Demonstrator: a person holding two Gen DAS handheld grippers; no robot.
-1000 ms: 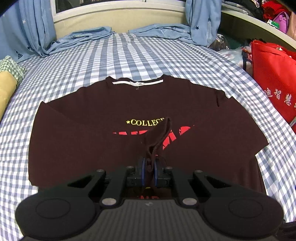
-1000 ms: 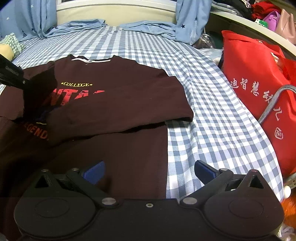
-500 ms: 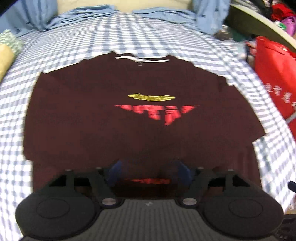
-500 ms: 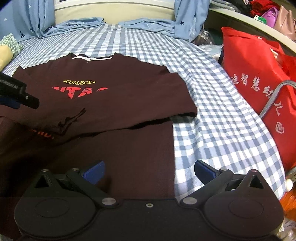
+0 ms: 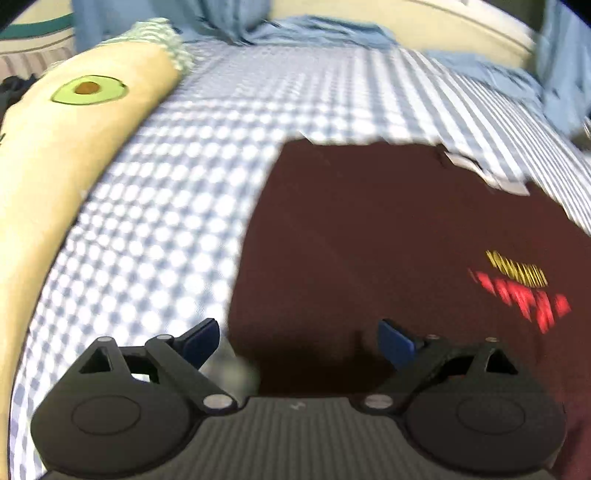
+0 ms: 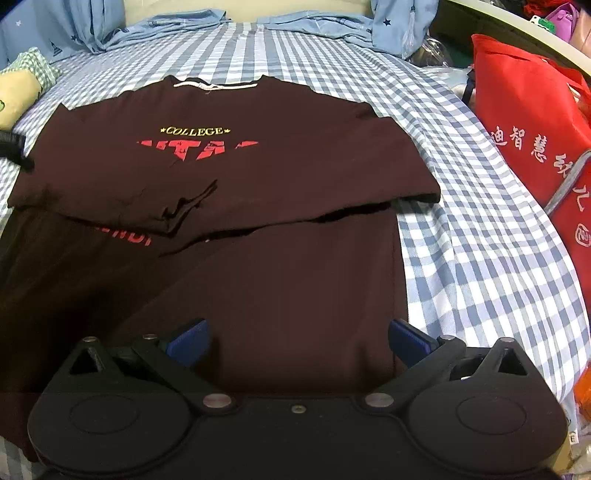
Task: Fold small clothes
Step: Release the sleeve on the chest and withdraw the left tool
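A dark maroon T-shirt [image 6: 229, 177] with yellow "COLLEGE" and red lettering lies flat on the blue checked bed, both sleeves folded in over its front. In the blurred left wrist view the shirt [image 5: 369, 240] fills the right half. My left gripper [image 5: 297, 341] is open and empty, low over the shirt's left edge. It also shows as a black tip in the right wrist view [image 6: 13, 149] at the far left. My right gripper [image 6: 297, 341] is open and empty over the shirt's lower part.
A long yellow avocado pillow [image 5: 55, 155] lies along the bed's left side. A red tote bag [image 6: 532, 129] stands at the right edge. Light blue clothes [image 6: 325, 27] and curtains lie at the bed's far end.
My left gripper let go of the sleeve, which now lies on the shirt front, and swung left to the shirt's left edge. The right gripper stayed open and nearly still.
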